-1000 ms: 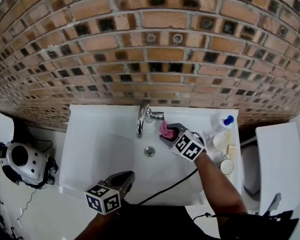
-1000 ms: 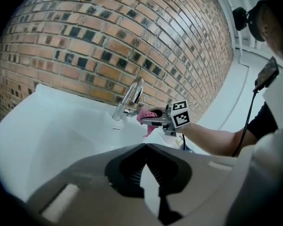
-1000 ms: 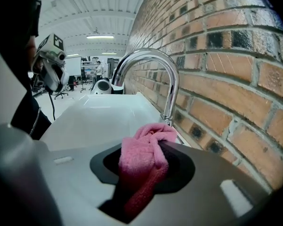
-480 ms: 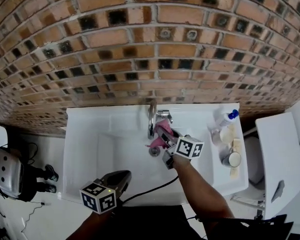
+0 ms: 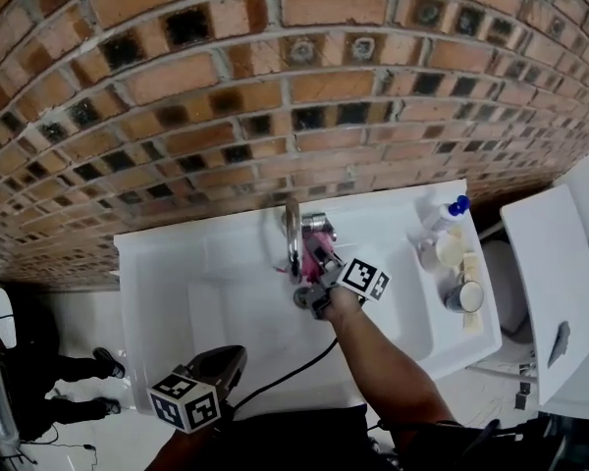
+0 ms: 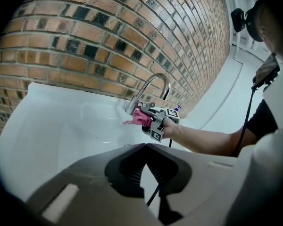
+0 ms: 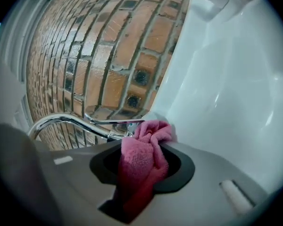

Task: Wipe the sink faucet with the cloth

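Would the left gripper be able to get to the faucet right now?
Probably yes: only open sink lies between the left gripper and the faucet. The right gripper, shut on the cloth, crowds the faucet's right side, though.

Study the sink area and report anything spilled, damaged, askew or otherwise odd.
Nothing stands out. The right gripper holds the pink cloth at the faucet; the sink shows no spill or damage. The left gripper is shut, empty.
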Demonstrator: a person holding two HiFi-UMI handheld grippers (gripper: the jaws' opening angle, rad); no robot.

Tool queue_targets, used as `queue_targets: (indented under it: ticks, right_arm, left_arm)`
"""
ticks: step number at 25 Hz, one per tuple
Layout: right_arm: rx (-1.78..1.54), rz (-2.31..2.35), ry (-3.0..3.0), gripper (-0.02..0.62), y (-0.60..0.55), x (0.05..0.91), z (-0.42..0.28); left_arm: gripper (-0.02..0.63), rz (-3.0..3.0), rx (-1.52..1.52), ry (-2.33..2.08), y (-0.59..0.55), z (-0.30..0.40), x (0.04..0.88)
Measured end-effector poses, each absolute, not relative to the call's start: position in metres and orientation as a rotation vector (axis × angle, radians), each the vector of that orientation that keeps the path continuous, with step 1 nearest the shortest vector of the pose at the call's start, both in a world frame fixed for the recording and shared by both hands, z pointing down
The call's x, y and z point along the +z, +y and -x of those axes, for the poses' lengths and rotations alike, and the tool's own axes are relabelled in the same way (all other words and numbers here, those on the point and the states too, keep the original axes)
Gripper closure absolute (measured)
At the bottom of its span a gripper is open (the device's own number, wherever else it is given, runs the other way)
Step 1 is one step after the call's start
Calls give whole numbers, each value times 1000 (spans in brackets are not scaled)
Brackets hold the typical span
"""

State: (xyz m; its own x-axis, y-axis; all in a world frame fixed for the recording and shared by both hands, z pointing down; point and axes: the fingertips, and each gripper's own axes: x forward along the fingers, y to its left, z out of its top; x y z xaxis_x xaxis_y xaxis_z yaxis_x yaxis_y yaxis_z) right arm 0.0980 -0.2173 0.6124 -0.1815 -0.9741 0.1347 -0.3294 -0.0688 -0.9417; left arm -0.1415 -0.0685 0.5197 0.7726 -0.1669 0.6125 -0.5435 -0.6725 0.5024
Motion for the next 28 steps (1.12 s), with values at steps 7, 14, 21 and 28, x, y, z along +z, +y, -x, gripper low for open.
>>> queue_targets:
  ticks: [7, 14, 21, 28]
  right_arm:
    - [-1245, 1472, 1573, 468, -221, 604, -94]
    - [-1200, 1471, 1585, 468, -214, 580, -91]
    - [-1107, 1453, 1597, 468, -226, 550, -104]
    - [-1098, 1523, 1669, 468, -214, 553, -99]
  left_arm:
    - [603, -2245, 725, -499, -78, 144, 532]
    - [603, -2229, 726, -487, -81, 141, 539]
    - [603, -2223, 691, -500, -81, 141, 539]
    - [603, -2227, 654, -510, -81, 145, 535]
